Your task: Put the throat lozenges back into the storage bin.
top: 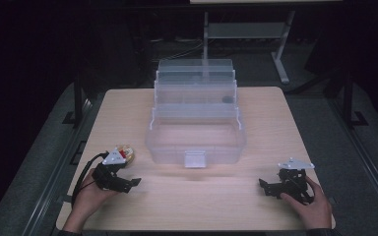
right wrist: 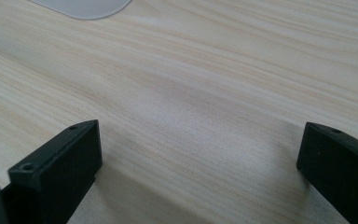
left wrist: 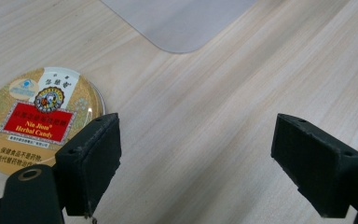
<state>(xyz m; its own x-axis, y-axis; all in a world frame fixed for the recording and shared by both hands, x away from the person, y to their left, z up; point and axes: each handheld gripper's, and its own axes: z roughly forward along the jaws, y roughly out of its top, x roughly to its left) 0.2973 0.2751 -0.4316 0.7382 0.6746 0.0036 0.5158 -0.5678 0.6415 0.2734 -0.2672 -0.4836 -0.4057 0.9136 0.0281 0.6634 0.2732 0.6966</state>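
Clear plastic tiered box (top: 195, 132) open mid-desk (top: 128, 108), gold candy tin (left wrist: 32, 116) on bare wood just beside the left hand-held gripper (left wrist: 193, 161), both it and the right hand-held gripper (right wrist: 198, 172) wide apart, empty; seemingly nothing stowed yet.

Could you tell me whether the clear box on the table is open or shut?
Open. The box has its tiered trays stepped up and back toward the far side, leaving the front bin uncovered.
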